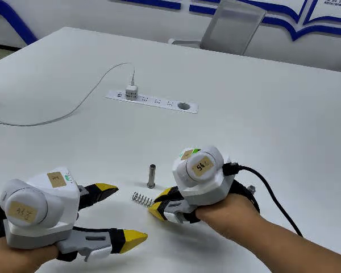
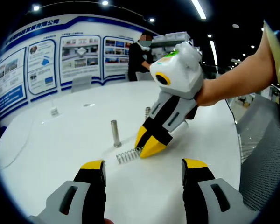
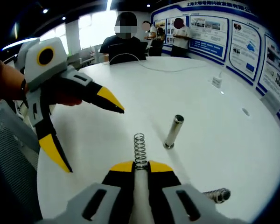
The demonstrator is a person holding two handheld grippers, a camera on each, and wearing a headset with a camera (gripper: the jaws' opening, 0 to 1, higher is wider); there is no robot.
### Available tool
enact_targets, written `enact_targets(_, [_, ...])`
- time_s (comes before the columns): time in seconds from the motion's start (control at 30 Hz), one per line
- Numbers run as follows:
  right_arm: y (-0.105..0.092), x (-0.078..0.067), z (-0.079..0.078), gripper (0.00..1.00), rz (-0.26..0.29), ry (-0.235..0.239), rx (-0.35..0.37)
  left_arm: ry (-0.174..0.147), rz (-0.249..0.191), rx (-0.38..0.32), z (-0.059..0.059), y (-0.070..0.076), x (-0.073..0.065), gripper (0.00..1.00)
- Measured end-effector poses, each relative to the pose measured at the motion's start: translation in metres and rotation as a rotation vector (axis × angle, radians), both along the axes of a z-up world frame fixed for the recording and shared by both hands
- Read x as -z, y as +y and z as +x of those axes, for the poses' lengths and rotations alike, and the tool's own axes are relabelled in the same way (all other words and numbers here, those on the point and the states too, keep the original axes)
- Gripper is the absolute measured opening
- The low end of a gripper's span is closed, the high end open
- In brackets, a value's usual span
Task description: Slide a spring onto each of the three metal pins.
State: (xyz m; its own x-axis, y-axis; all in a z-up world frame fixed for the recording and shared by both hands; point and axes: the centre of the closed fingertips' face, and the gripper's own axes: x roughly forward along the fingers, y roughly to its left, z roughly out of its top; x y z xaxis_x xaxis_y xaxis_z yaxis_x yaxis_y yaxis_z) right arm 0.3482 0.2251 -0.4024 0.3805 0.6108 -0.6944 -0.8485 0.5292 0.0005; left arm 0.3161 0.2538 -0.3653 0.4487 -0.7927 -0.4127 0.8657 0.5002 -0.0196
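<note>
A small coil spring lies level just above the white table, one end pinched in my right gripper, which is shut on it; the spring sticks out ahead of the yellow tips. A bare metal pin stands upright a little beyond the spring's free end, and the pin is to its right in the right gripper view. Another pin with a spring on it lies by my right hand. My left gripper is open at the lower left, its jaws wide and pointing at the spring.
A recessed power strip with a white charger and its cable sits mid-table. A grey chair stands at the far edge. People stand beyond the table.
</note>
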Motion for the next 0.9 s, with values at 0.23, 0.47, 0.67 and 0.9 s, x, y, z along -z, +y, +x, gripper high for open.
enact_targets(0.23, [-0.003,-0.004,-0.007,0.12,-0.009,0.001,-0.014,0.001,0.004,0.005,-0.001,-0.001,0.001,0.67])
enact_targets(0.47, [-0.01,-0.012,-0.017,0.11,-0.011,-0.003,-0.033,0.003,0.01,0.021,-0.004,-0.007,0.001,0.66])
enact_targets(0.67, [-0.017,-0.02,-0.03,0.11,-0.024,-0.006,-0.069,-0.001,0.015,0.041,-0.008,-0.012,0.002,0.64])
enact_targets(0.9, [-0.023,-0.028,-0.049,0.11,-0.032,0.012,-0.114,-0.002,0.023,0.074,-0.014,-0.019,0.004,0.61])
